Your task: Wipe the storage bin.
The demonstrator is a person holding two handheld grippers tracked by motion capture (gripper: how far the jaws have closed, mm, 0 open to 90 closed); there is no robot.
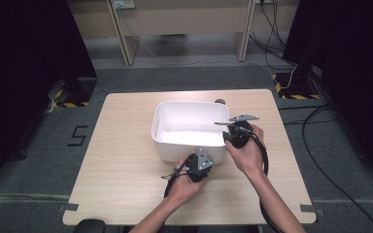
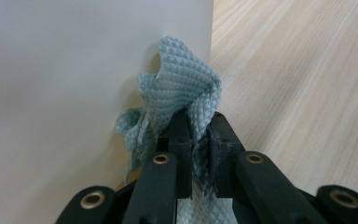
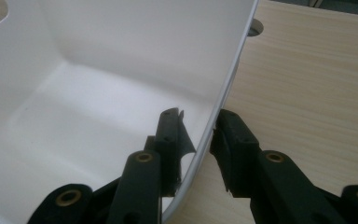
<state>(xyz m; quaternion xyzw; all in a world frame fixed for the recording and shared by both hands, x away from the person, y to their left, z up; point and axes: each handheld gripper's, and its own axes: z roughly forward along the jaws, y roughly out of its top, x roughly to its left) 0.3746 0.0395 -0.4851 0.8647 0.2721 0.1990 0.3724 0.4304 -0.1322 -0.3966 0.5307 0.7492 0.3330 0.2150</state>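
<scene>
Unlabelled white tub (image 1: 189,141), plain cloth (image 2: 182,93)

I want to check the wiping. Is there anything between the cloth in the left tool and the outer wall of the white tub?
Nothing visible. The left tool is shut on the blue-green cloth, which lies right against the white tub. The right tool has one jaw on each side of the tub's rim.

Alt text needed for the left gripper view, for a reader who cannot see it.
The left hand-held gripper pinches a pale blue textured cloth between its black jaws, pressed against the outer wall of a white tub. A light wooden table shows to the right.
</scene>
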